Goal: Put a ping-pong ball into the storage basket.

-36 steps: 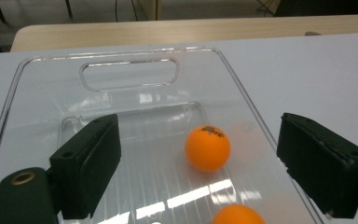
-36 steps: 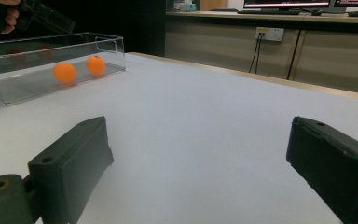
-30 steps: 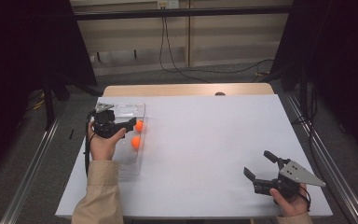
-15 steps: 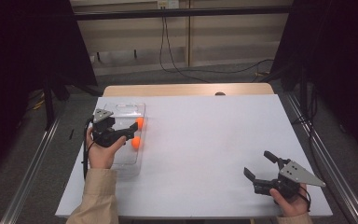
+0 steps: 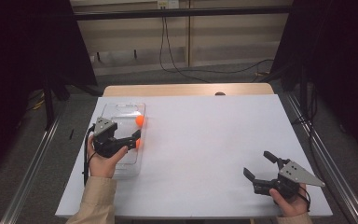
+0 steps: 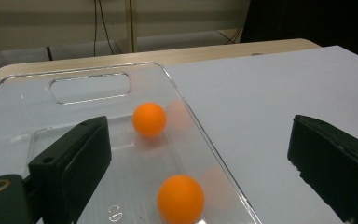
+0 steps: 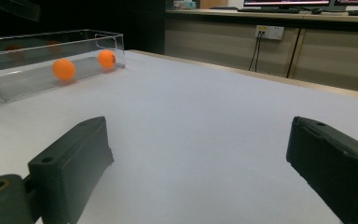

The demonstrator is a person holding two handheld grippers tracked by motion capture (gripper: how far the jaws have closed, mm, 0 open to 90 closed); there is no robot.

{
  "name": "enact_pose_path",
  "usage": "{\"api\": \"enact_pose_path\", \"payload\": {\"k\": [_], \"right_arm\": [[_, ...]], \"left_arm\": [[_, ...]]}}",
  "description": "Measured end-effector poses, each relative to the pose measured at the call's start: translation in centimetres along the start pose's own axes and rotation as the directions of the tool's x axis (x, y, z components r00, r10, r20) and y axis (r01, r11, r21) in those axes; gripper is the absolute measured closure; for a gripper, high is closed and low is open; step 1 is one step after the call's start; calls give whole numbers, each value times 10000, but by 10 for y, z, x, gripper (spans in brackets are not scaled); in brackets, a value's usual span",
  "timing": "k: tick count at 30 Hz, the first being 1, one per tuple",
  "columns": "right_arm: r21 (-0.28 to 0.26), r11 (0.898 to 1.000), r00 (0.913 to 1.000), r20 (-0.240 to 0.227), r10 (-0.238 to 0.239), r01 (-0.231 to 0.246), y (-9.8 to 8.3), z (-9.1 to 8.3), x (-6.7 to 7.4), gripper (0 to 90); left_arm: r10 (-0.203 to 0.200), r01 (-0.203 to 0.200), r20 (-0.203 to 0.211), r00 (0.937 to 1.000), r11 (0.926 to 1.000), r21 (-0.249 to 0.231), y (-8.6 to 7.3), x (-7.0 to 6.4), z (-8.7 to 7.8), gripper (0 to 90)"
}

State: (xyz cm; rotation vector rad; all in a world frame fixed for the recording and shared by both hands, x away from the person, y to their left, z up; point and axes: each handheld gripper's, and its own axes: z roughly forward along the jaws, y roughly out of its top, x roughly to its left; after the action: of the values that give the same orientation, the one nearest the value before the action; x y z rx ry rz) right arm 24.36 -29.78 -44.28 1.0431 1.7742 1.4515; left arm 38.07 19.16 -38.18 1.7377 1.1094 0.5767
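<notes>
A clear plastic bin (image 5: 120, 106) stands at the table's left side with two orange balls in it. The far ball (image 5: 140, 120) lies by the bin's right wall. The near ball (image 5: 138, 143) is partly covered by my left gripper (image 5: 135, 139), which hovers over the bin. Its jaws have just been opening and grip nothing. In the left gripper view the near ball (image 6: 180, 198) lies low between the open jaws, and the far ball (image 6: 149, 119) sits beyond. My right gripper (image 5: 257, 163) rests open at the table's near right corner with nothing between its jaws.
The white table top (image 5: 214, 130) stretches between the bin and the right gripper. In the right gripper view the bin (image 7: 51, 35) and both balls sit far off at the left. Dark curtains and metal rails flank the table.
My left hand has drawn back along the bin toward the table's near edge. The balls and the right gripper have stayed where they were.
</notes>
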Motion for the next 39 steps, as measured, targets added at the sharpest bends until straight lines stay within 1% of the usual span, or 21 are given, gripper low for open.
{"api": "enact_pose_path", "payload": {"k": [3, 4, 6, 8, 10, 11, 14, 18, 21, 23, 27, 30, 32, 37, 39], "right_arm": [[-10, 10000, 10000, -6, -31, 31, 0, 0, 0, 55], [-15, 10000, 10000, -15, -37, 37, 0, 0, 1, 55], [-16, 10000, 10000, -11, -29, 29, 0, 0, 0, 55], [-12, 10000, 10000, -6, -24, 24, 0, 0, 0, 55], [-8, 10000, 10000, 0, -13, 13, 0, 0, 0, 55], [-19, 10000, 10000, -4, -17, 17, 0, 0, 0, 55], [-40, 10000, 10000, -8, -12, 12, 1, 0, 1, 55], [-21, 10000, 10000, -3, -9, 9, 0, 0, 1, 55], [-31, 10000, 10000, -5, -1, 1, 1, 0, 1, 55], [-33, 10000, 10000, 8, 0, 0, 1, -1, 1, 55], [-32, 10000, 10000, 25, 21, -21, 1, -1, 0, 55], [-29, 10000, 10000, 7, -4, 4, 1, 0, 1, 55], [-36, 10000, 10000, 15, -9, 9, 1, -1, 1, 55], [-25, 10000, 10000, 19, -6, 6, 1, -1, 1, 55], [-33, 10000, 10000, 11, -21, 21, 1, 0, 1, 55]], "left_arm": [[-46, 47, 65, 10000, 9999, -145, -2, -2, -2, 59], [-2, 4, 87, 10000, 9999, -169, -3, -2, -3, 58], [-71, 73, 97, 9999, 9997, -249, -5, -3, -5, 55], [-38, 43, 174, 9998, 9996, -273, -8, -4, -6, 54], [80, -74, 199, 9998, 9995, -298, -10, -5, -6, 54], [71, -65, 174, 9998, 9994, -326, -11, -6, -7, 54], [125, -113, 213, 9997, 9984, -563, -12, -7, -9, 52], [206, -182, 316, 9993, 9971, -739, -15, -11, -13, 51], [357, -329, 329, 9988, 9960, -832, -16, -12, -16, 51], [280, -243, 367, 9989, 9949, -976, -17, -14, -17, 51], [442, -401, 421, 9981, 9947, -945, -23, -17, -20, 48], [450, -399, 462, 9979, 9937, -1047, -26, -18, -23, 48], [534, -480, 464, 9975, 9927, -1109, -28, -19, -25, 48], [533, -462, 547, 9971, 9913, -1229, -32, -22, -29, 47], [548, -475, 591, 9967, 9919, -1178, -34, -22, -30, 46]]}}
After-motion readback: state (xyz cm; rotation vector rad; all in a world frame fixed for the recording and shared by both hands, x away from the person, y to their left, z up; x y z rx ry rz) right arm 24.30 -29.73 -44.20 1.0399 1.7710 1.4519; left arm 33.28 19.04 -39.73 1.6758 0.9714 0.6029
